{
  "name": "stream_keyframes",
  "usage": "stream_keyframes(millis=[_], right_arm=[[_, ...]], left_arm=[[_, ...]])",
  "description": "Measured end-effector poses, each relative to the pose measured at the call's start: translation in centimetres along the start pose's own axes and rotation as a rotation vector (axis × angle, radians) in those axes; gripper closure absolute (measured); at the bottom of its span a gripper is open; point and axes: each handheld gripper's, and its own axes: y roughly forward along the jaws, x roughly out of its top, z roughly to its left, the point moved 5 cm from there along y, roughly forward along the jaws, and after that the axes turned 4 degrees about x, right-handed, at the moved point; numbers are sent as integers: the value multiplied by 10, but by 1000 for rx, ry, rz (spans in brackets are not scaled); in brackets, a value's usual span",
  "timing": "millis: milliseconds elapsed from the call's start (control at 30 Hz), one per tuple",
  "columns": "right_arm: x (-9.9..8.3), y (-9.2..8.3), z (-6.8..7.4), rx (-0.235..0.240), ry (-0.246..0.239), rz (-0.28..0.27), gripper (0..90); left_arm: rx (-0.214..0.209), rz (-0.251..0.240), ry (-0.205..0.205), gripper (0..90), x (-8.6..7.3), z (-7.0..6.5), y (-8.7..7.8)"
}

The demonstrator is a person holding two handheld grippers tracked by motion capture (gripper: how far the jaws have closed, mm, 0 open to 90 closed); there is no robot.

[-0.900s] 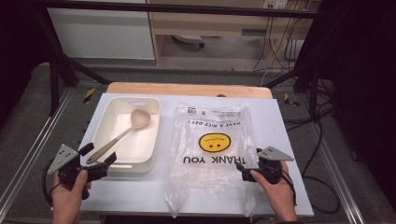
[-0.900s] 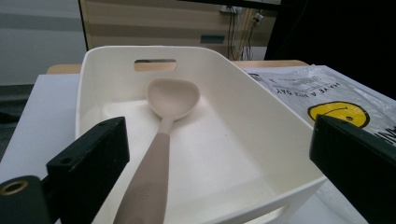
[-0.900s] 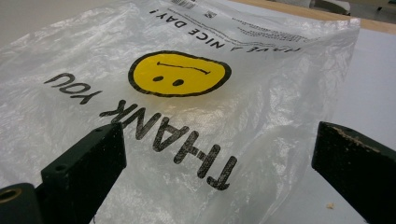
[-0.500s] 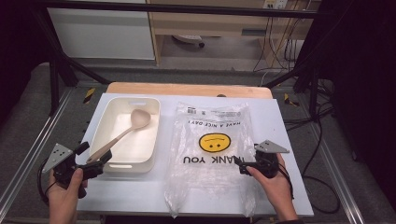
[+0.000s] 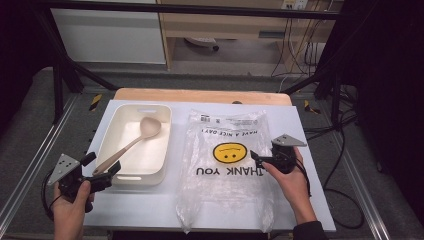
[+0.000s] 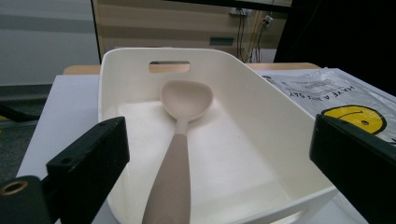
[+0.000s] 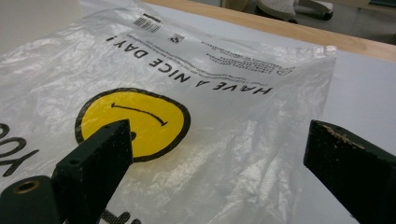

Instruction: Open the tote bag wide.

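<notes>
Now, spoon vs. jaws: the spoon (image 5: 131, 144) lies ahead of the left gripper (image 5: 100, 171), handle end toward it, bowl end away.
Spoon location: in the cream tray (image 5: 112, 124) at table left; bowl rests on the tray floor, handle slants up over the near rim.
Long axis: runs from near-left to far-right in the high view; in the left gripper view the spoon (image 6: 177, 154) runs almost straight away from the camera, between the 2 jaws.
Left jaws: spread wide, nothing held; handle end sits in the gap, pads not touching it.
Right gripper (image 5: 258, 158): over the right part of the plastic bag (image 5: 225, 170), jaws wide apart, empty; bag (image 7: 196, 116) lies flat below them.
Nearer hand: left, clearly; the right is well apart from the tray, with the bag between.
Bag: flat on the white table (image 5: 310, 150), just beside the tray, smiley print up, far edge toward the wooden board.
Judgement: the left jaws look lined up to close across the handle; grip direction crosses the long axis.
</notes>
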Motion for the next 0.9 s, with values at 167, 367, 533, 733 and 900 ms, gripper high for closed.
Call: stream_keyframes(millis=[167, 367, 533, 733, 900], right_arm=[[4, 9, -16, -45, 16, 5, 130], [14, 30, -42, -94, 39, 23, 201], [16, 54, -64, -118, 73, 54, 269], [12, 75, -85, -127, 138, 101, 306], [6, 84, -89, -109, 192, 116, 298]], left_arm=[[-3, -3, 4, 46, 0, -1, 0], [0, -1, 9, 47, 0, -1, 0], [2, 1, 13, 47, 0, -2, 0], [-3, -1, 14, 48, 0, -4, 1], [-8, 1, 16, 48, -1, -5, 1]])
